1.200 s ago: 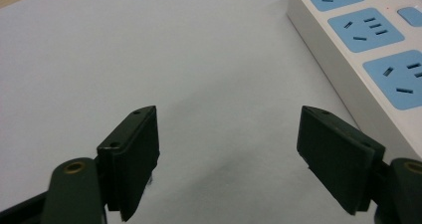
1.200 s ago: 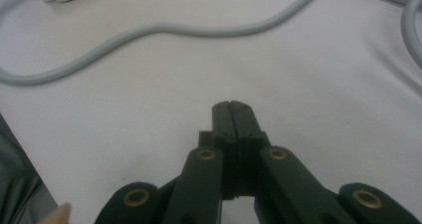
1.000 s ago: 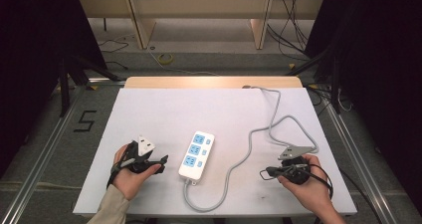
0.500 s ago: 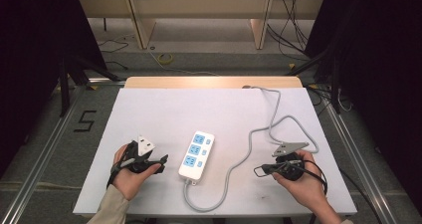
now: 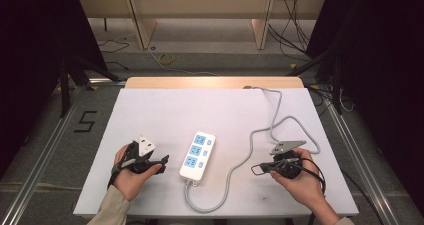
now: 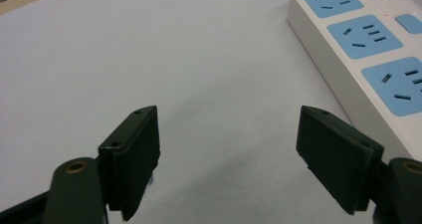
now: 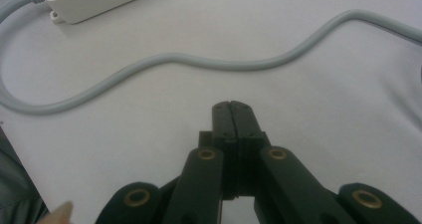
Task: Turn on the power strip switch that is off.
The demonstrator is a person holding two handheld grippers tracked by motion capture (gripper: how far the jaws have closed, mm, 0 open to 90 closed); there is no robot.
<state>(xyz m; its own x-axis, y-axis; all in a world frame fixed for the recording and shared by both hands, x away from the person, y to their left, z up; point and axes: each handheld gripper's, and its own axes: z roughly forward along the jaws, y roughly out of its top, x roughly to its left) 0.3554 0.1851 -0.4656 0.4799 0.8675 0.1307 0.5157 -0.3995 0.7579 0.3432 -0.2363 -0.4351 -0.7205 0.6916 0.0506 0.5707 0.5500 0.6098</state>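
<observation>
A white power strip [image 5: 197, 155] with three blue sockets lies near the front middle of the white table [image 5: 200, 110]. Its grey cable [image 5: 235, 167] loops out from the near end and winds right and back to the far edge. My left gripper [image 5: 163, 161] rests on the table left of the strip, pointing at it. In the left gripper view its jaws stand wide open [image 6: 234, 154] with nothing between them, and the strip [image 6: 368, 45] lies to the right. My right gripper [image 5: 257, 169] lies right of the cable, pointing left. Its jaws [image 7: 232, 115] are shut on nothing, just short of the cable [image 7: 199, 62].
The table's far edge is a wooden strip [image 5: 215, 82]. The cable runs off the far right corner [image 5: 260, 89]. A floor mark "5" [image 5: 86, 121] sits left of the table, and metal rails [image 5: 350, 140] run along both sides. Loose cables lie on the floor behind.
My right gripper has shifted a little to the left, toward the grey cable, still shut. The left gripper and the power strip have stayed where they were.
</observation>
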